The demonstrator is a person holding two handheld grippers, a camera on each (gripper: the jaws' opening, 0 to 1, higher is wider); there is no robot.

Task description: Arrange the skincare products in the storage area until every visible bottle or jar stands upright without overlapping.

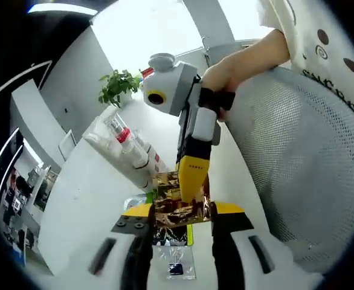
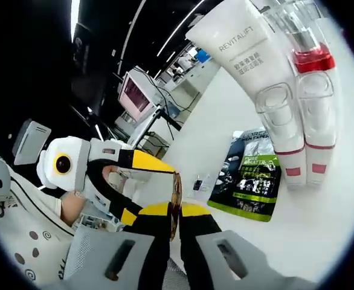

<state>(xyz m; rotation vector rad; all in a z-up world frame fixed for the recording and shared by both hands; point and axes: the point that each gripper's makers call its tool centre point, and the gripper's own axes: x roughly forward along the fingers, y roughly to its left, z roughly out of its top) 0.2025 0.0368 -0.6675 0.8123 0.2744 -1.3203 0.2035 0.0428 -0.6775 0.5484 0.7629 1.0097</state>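
Left gripper [image 1: 180, 226] jaws closed on a gold sachet [image 1: 178, 204]; right gripper [image 1: 192, 175] pinches it from above. Tubes [image 1: 131, 151] lie flat on the table [image 1: 86, 199] behind.

Right gripper [image 2: 174, 220] jaws clamp the sachet [image 2: 176, 202] edge-on, left gripper [image 2: 135, 166] alongside. Tubes [image 2: 273, 90] lying down, green pouch [image 2: 252, 178] flat beside them.

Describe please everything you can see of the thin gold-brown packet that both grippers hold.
The thin gold-brown foil packet looks flat, glossy and printed with dark and golden patches. In the left gripper view it faces the camera, clamped between the left gripper tips, with the right gripper pinching its top edge from above. In the right gripper view it appears edge-on, a narrow strip, held above the white table.
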